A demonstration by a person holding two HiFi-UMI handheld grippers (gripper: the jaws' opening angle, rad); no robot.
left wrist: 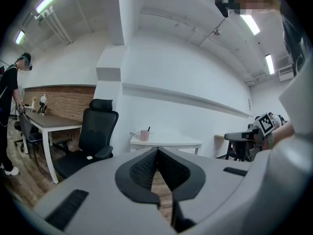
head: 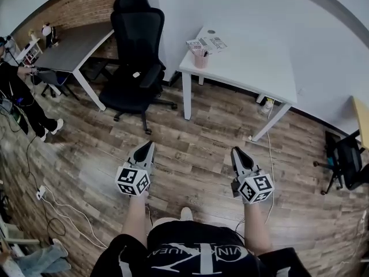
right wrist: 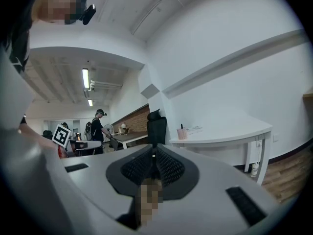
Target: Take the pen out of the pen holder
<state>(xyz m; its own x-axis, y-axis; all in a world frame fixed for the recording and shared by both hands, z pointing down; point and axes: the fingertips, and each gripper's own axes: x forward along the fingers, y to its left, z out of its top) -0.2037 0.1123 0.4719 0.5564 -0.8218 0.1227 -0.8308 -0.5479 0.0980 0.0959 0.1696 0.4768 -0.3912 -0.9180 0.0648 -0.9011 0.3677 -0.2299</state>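
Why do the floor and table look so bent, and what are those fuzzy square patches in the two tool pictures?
Head view: the wide-angle lens bows the floorboards and white table. Left gripper view: black corners, ceiling lights glare white; the mosaic patch up top was added afterwards to hide a face. Right gripper view: same bulging, same kind of patches.

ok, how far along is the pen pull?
Nothing done: the pen stands in the pink pen holder on the white table. In hand: nothing; left gripper and right gripper are shut and empty, over the floor short of the table. Left: approach, grip the pen, lift it out.
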